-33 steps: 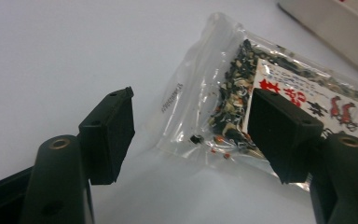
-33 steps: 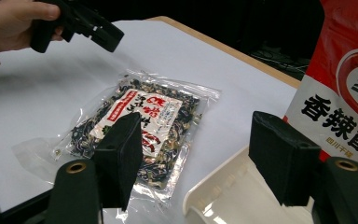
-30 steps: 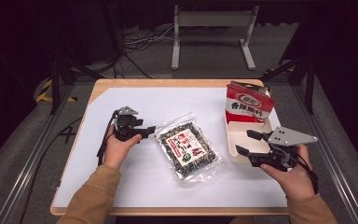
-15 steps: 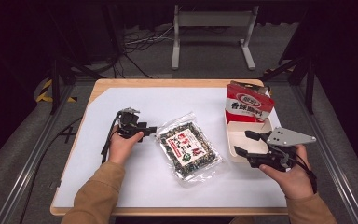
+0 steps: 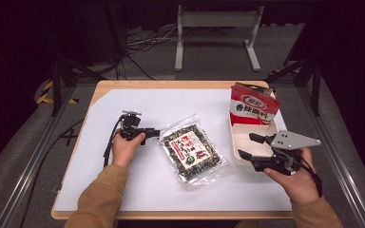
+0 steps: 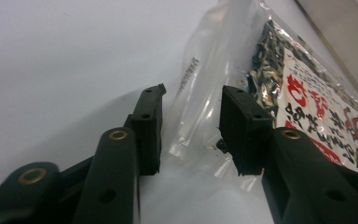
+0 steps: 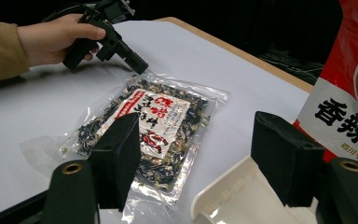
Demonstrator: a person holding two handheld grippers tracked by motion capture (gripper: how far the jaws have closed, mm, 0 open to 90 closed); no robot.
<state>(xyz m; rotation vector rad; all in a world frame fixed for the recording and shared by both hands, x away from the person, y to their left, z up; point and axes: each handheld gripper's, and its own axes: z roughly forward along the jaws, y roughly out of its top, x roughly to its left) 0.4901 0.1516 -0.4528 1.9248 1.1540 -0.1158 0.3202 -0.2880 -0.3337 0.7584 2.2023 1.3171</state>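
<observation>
High view first, and nearest us our two hands come in from the bottom edge: our right gripper (image 5: 251, 146) hangs by the white tray (image 5: 240, 153) with its jaws spread wide and nothing between them, while our left gripper (image 5: 156, 133) sits low at the top left corner of the clear snack packet (image 5: 191, 152). That packet lies flat on the white table sheet (image 5: 123, 102), about mid-table, between our hands. Left gripper view now: our jaws have just been closing, the clear sealed edge of the packet lies between them, but the pads stand apart and do not yet pinch it. Farther back, at the tray's far end, the red bag (image 5: 253, 105) stands upright
</observation>
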